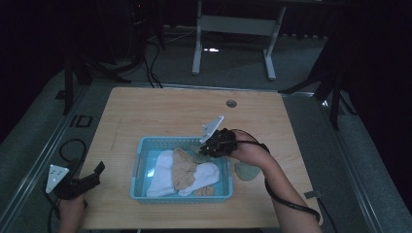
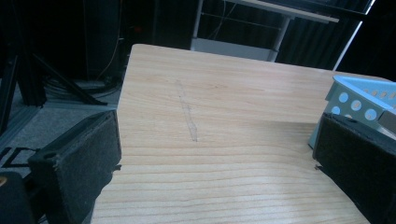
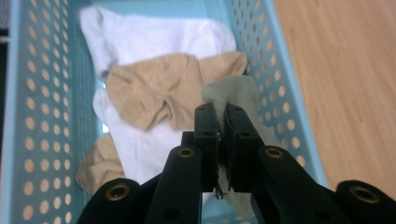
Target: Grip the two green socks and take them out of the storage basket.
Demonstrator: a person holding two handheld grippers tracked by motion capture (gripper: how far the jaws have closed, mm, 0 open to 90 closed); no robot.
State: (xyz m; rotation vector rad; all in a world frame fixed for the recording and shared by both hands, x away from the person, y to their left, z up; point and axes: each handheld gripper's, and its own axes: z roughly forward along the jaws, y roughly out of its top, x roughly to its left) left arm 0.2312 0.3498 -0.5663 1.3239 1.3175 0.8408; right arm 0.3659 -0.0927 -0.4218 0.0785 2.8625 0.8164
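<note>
Right hand-held gripper (image 3: 220, 116) is clamped on a pale green fabric sock (image 3: 233, 95) over the perforated light-blue plastic basket (image 3: 28, 116). Left hand-held gripper (image 1: 92, 175), at the basket's 9 o'clock, stands wide over the wooden table (image 2: 210, 107).

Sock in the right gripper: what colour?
Pale grey-green sock, pinched by the right gripper over the blue basket. Clearest in the right gripper view.
</note>
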